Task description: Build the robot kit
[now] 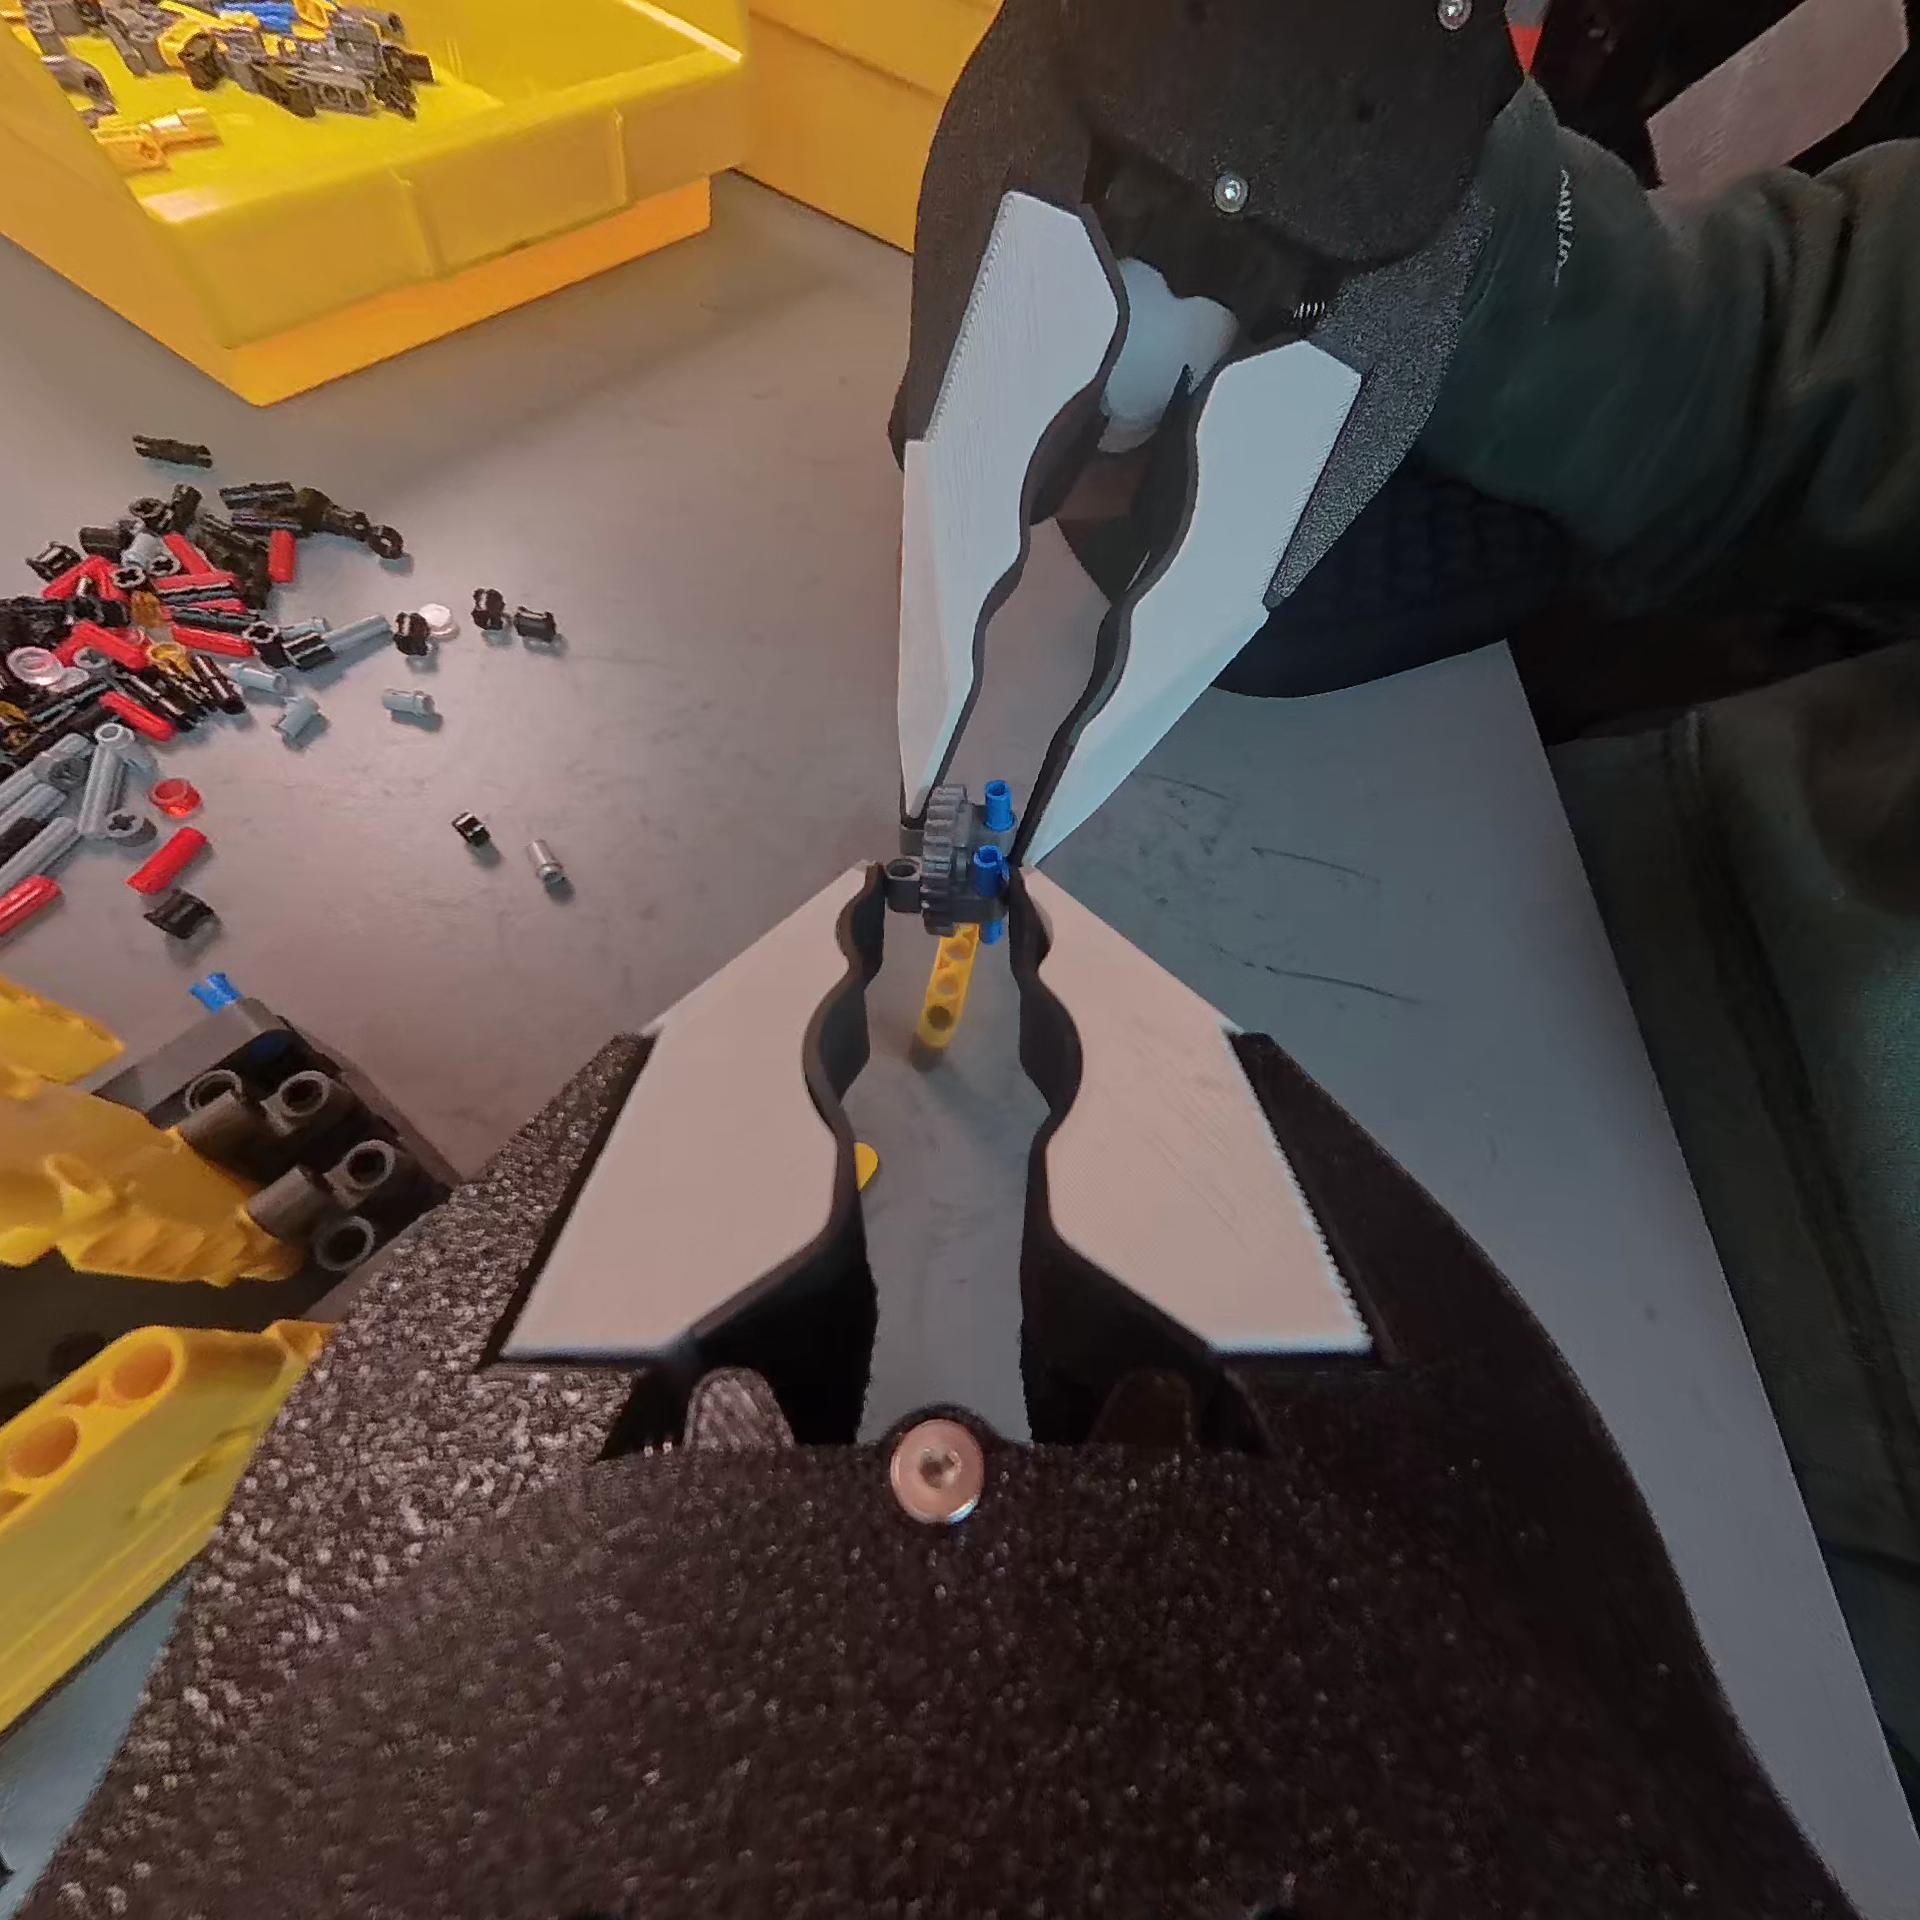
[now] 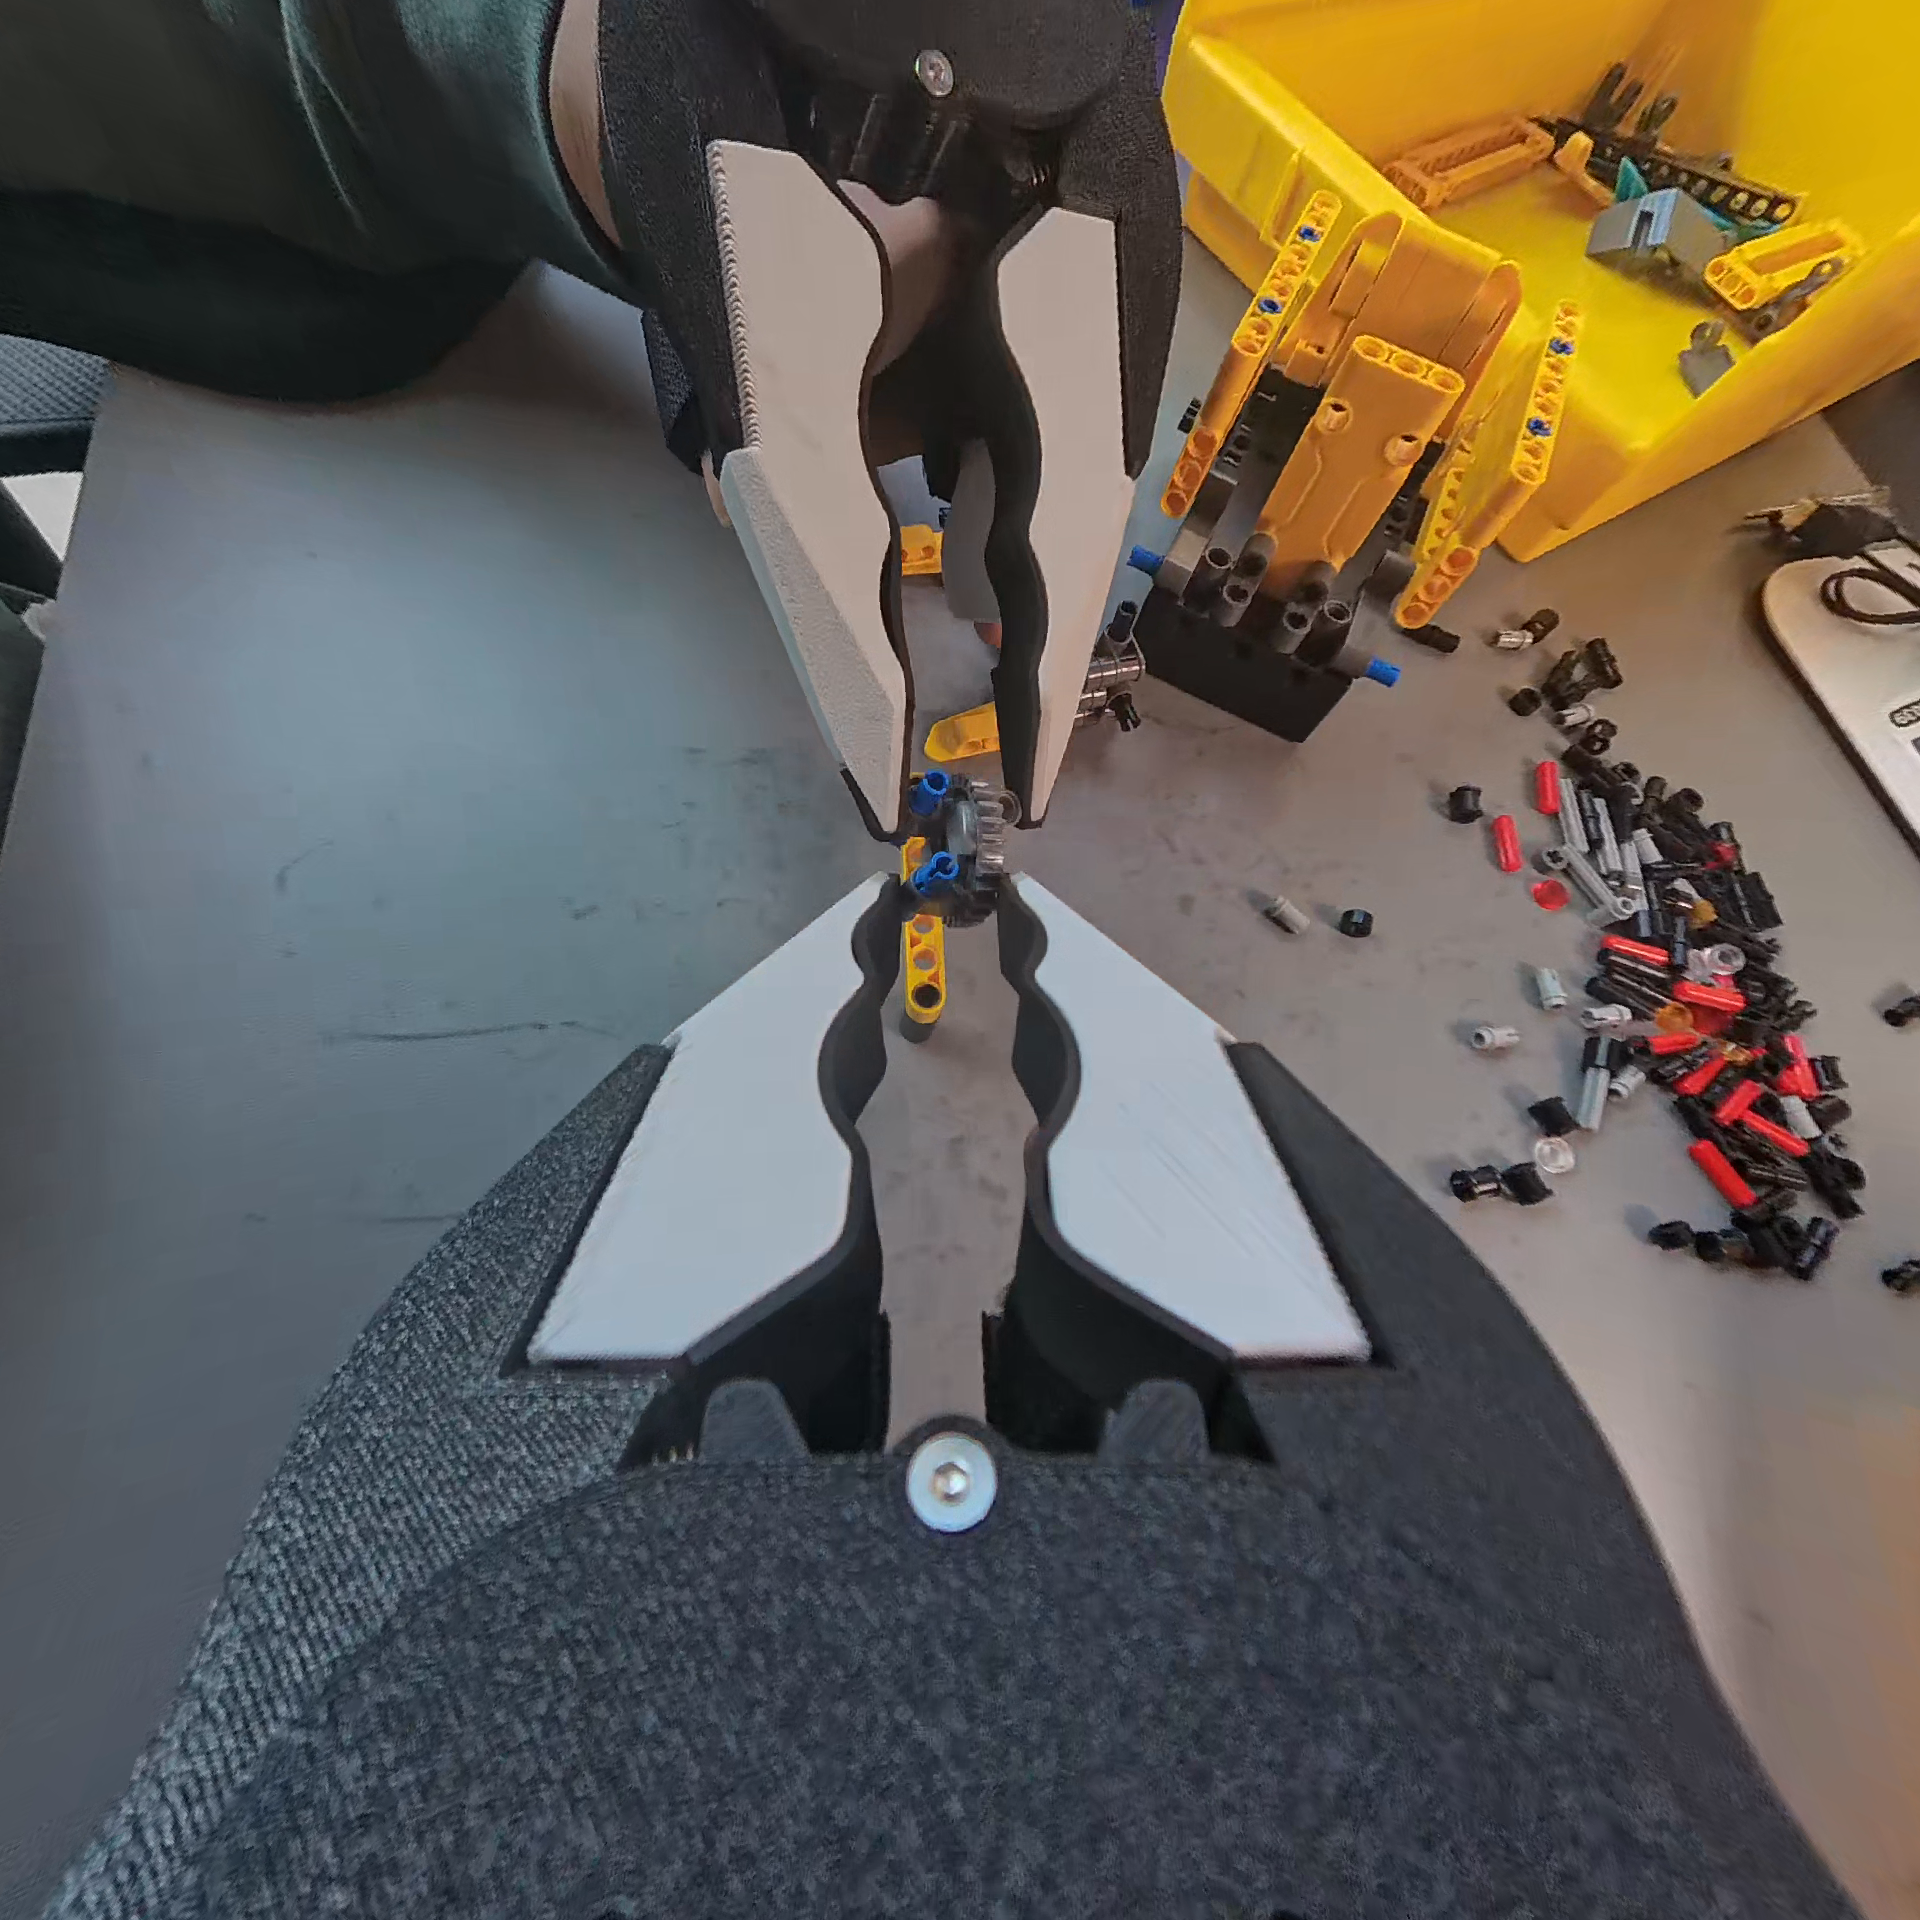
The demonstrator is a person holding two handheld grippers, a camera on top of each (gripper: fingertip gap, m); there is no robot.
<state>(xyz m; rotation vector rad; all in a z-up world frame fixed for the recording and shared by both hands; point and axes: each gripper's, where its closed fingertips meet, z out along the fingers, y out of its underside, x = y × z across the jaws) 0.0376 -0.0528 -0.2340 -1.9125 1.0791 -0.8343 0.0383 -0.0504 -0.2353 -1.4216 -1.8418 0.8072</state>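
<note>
A small gear assembly [image 1: 951,868] is being pinched above the table [image 1: 644,520] from opposite sides, both claws closed on it: the left claw [image 1: 945,883], the right claw [image 2: 940,888]. Its yellow beam [image 1: 945,982] is hanging down, tip near the table.

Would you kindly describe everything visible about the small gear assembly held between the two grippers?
The small gear assembly is plastic building-toy parts: a dark grey toothed gear on a black connector piece, blue pins sticking out on one side, and a yellow holed beam hanging down toward the grey table. It is held above the table, with the left gripper and the right gripper closed on it from opposite sides, tips nearly meeting.
</note>
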